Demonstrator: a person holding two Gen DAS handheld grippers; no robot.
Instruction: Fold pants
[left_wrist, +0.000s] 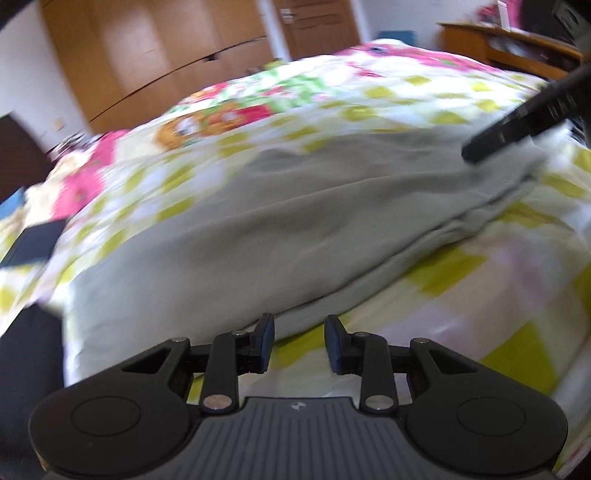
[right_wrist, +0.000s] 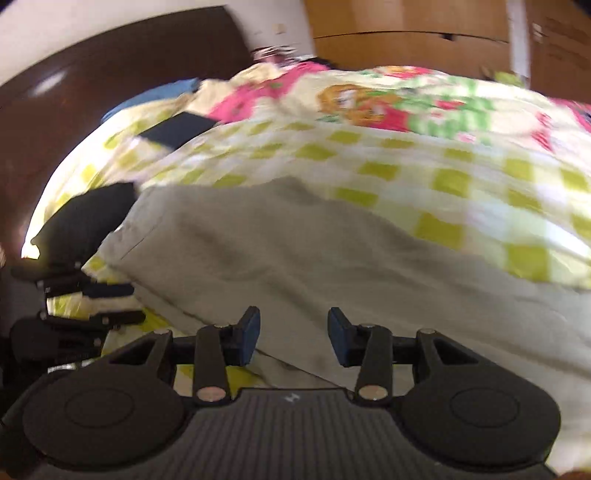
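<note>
Light grey pants lie folded lengthwise on a checked yellow-green bedspread. My left gripper is open and empty, just short of the pants' near edge. The right gripper shows as a dark bar at the pants' far right end. In the right wrist view the pants stretch across the frame. My right gripper is open and empty over their near edge. The left gripper shows at the far left by the pants' other end.
A floral pink and green quilt lies beyond the pants. A dark flat object rests on the bed. A dark headboard and wooden wardrobes stand behind. A wooden desk is at the right.
</note>
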